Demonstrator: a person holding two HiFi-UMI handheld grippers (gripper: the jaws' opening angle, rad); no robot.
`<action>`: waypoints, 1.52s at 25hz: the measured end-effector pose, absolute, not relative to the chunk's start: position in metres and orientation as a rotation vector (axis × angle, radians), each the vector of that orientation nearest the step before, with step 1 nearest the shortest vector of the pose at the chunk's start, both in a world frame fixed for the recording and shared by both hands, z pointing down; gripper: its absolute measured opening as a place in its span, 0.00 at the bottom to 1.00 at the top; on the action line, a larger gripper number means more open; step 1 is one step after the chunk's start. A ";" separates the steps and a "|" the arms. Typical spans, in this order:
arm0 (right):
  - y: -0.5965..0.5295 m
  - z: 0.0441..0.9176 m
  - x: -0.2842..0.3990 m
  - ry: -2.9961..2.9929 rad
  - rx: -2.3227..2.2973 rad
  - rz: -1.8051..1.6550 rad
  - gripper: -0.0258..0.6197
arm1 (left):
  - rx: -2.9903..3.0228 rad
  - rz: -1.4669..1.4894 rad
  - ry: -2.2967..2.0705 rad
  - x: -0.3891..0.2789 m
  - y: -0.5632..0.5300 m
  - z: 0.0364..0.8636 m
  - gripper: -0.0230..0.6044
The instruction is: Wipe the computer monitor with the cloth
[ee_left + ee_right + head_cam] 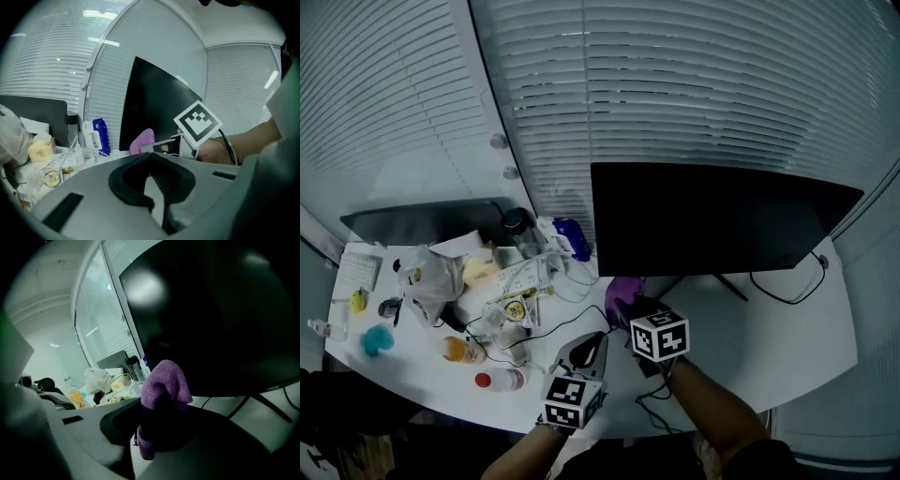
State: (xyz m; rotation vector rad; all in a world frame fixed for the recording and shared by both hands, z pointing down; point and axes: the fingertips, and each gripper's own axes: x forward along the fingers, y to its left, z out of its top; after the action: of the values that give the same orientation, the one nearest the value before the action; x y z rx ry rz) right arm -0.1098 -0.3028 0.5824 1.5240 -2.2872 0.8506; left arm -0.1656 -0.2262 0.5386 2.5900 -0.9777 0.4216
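Note:
The black monitor (712,220) stands at the back of the white desk (787,337), its screen dark. My right gripper (628,306) is shut on a purple cloth (622,292) just below the screen's lower left corner. In the right gripper view the cloth (166,380) bunches up between the jaws of that gripper (161,414), with the monitor (225,310) close ahead. My left gripper (587,351) hovers over the desk's front edge, left of the right one, its jaws together on nothing. The left gripper view shows the left gripper (151,161), the cloth (143,139) and the monitor (150,103) beyond.
Clutter fills the desk's left half: a plastic bag (431,272), an orange bottle (459,350), a red-capped bottle (499,380), a blue wipes pack (572,239), a dark tumbler (520,230) and loose cables. A second dark screen (422,220) stands back left. Blinds cover the windows behind.

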 end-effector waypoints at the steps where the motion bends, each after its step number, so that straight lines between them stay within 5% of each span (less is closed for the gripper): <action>1: -0.297 0.576 -0.105 -2.288 1.542 0.841 0.16 | 2.601 0.418 -0.971 -0.163 -0.224 0.534 0.05; 22: -0.113 0.500 0.031 -2.078 2.110 0.749 0.16 | 2.729 0.526 -0.527 -0.066 -0.135 0.518 0.05; 38: 0.024 0.466 0.119 -2.116 2.108 0.748 0.16 | 2.731 0.459 -0.582 0.028 -0.017 0.469 0.05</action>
State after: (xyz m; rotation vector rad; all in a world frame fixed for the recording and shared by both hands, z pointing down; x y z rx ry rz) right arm 0.1191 0.0236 0.4656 2.1077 -2.1163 0.7482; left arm 0.0285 -0.0170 0.4693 2.7314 -0.5818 0.4591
